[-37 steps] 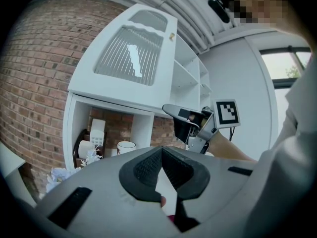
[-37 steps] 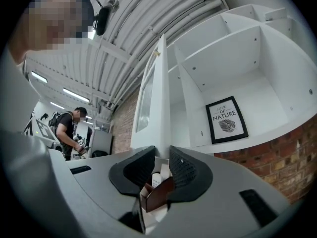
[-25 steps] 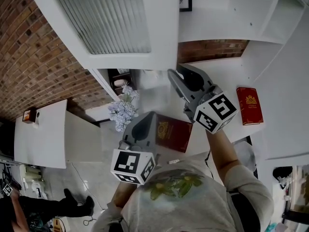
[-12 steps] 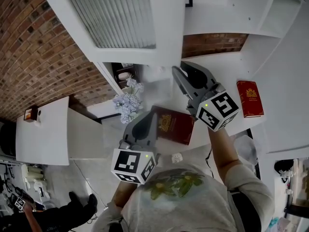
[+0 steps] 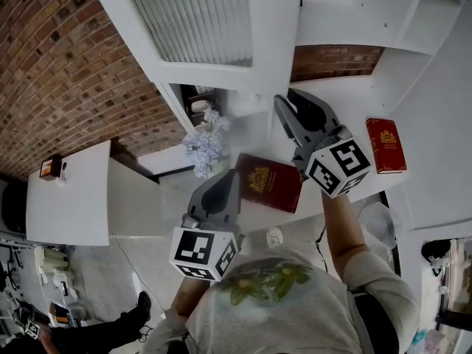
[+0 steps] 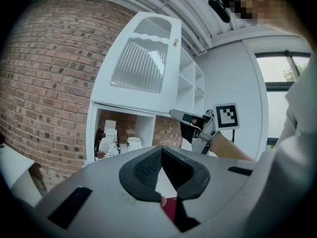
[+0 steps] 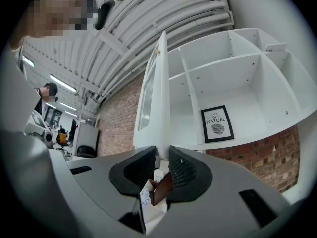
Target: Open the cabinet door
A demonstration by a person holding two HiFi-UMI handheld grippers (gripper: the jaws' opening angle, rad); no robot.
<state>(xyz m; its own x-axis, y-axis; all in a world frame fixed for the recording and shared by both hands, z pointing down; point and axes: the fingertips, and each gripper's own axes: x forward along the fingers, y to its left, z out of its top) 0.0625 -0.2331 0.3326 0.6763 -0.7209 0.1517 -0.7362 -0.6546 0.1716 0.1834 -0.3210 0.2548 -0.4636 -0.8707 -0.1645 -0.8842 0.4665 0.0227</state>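
White cabinet door (image 5: 199, 21) w/ ribbed glass panel, long axis vertical, free edge toward near. Bottom edge pinched by right gripper (image 7: 162, 152); left gripper (image 6: 161, 148) jaws together, empty.

The cabinet door (image 5: 254, 43) is standing swung well out from the cabinet. It is a flat white panel framing a long pane of ribbed glass (image 5: 184, 17). It is hanging upright, and in the right gripper view it is showing edge-on, a thin white blade rising straight up from between the jaws. Its lower free corner is sitting between the tips of the right gripper (image 7: 162, 155), whose jaws are flanking the edge and appear to be pressing on it from both sides. Seen from the left gripper (image 6: 161, 148), the door is facing broadside, above and left of the jaw tips, well apart from them.
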